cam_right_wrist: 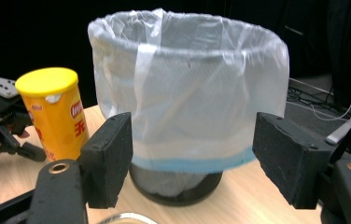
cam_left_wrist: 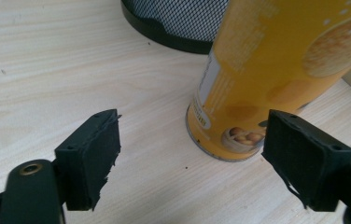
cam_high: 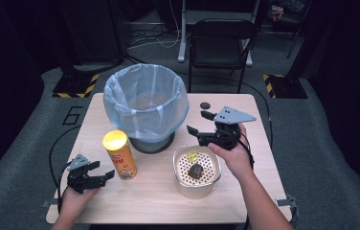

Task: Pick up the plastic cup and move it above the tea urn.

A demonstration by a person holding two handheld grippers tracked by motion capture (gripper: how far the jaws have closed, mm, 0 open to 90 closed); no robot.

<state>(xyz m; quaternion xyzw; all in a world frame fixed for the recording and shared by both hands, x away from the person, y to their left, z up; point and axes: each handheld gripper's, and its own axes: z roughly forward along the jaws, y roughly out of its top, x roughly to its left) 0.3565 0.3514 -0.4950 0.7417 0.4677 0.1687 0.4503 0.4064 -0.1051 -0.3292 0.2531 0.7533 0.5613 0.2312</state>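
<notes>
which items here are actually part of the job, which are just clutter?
In the job: chip can, which the open left gripper reaches for; bin with liner; right gripper, open, empty.
Lying about: strainer bowl holding scraps; small dark disc; chair behind the table.

My left gripper (cam_high: 105, 176) and right gripper (cam_high: 198, 123) are black, with square foam pads (cam_left_wrist: 94, 156), brass screw holes and grey three-cornered plates; black cables trail off. My forearms are bare.
</notes>
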